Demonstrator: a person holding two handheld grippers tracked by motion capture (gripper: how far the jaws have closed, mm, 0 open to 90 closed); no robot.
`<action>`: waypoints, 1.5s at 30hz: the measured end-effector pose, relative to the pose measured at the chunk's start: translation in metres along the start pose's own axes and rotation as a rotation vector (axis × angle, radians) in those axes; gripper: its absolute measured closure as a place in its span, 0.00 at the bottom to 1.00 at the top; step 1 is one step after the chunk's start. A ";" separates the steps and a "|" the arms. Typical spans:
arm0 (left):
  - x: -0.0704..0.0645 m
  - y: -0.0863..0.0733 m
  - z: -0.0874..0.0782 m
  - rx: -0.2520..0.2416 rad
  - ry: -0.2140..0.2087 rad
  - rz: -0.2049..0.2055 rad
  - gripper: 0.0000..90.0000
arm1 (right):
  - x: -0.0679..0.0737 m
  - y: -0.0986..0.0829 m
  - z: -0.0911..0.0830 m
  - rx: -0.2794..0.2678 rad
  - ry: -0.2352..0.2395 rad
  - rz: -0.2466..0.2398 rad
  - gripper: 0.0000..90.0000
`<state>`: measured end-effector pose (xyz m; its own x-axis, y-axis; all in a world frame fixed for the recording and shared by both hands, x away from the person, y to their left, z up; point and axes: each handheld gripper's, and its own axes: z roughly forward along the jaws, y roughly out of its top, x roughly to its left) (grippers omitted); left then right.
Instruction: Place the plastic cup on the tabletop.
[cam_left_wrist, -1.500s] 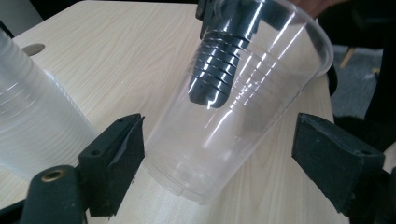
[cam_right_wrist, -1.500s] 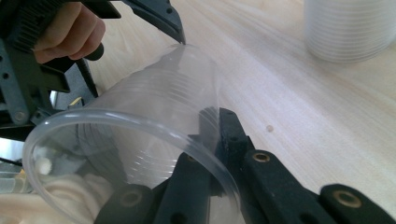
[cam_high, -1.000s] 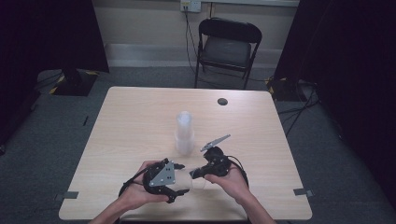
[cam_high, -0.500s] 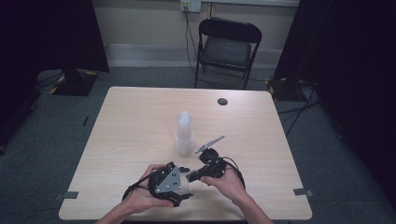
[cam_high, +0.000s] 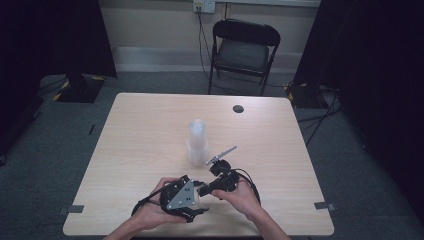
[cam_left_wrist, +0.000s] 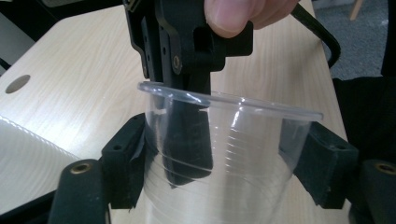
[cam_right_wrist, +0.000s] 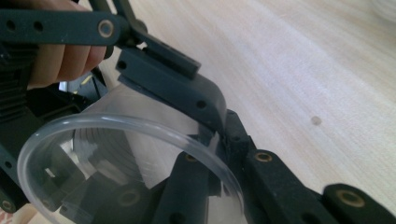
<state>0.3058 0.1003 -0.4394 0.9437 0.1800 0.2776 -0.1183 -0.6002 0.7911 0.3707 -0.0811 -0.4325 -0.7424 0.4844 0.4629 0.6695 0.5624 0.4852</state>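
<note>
A clear plastic cup (cam_left_wrist: 252, 154) lies sideways between the pads of my left gripper (cam_left_wrist: 229, 177), which is shut on its wall. In the high view the left gripper (cam_high: 199, 196) and the right gripper (cam_high: 205, 190) meet nose to nose near the table's front edge, with the cup (cam_high: 201, 200) faint between them. One finger (cam_left_wrist: 187, 135) of the right gripper reaches inside the cup and the other sits outside the rim. In the right gripper view the cup's rim (cam_right_wrist: 126, 122) passes between my right gripper's (cam_right_wrist: 224, 186) jaws, pinched. A hand holds each gripper.
A tall stack of clear cups (cam_high: 197, 140) stands upright mid-table, just beyond the grippers. A dark round hole (cam_high: 238, 108) marks the wooden table (cam_high: 145, 130) at the far right. A black folding chair (cam_high: 244, 47) stands past the far edge.
Both grippers have drifted slightly toward the front edge with the cup between them. The cup stack has not moved.
</note>
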 end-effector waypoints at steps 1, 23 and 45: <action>0.001 0.000 0.001 -0.013 0.015 -0.021 0.32 | 0.000 0.000 -0.001 -0.012 -0.004 0.001 0.99; 0.010 -0.006 0.000 -0.083 0.046 -0.149 0.36 | -0.006 -0.003 -0.017 -0.113 -0.031 0.006 0.87; 0.029 -0.026 -0.014 -0.143 0.107 -0.335 0.36 | -0.004 0.000 -0.030 -0.258 -0.046 -0.046 0.75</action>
<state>0.3320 0.1317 -0.4440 0.9006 0.4329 0.0396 0.1427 -0.3804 0.9137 0.3745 -0.1037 -0.4123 -0.7687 0.4952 0.4050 0.6151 0.3982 0.6805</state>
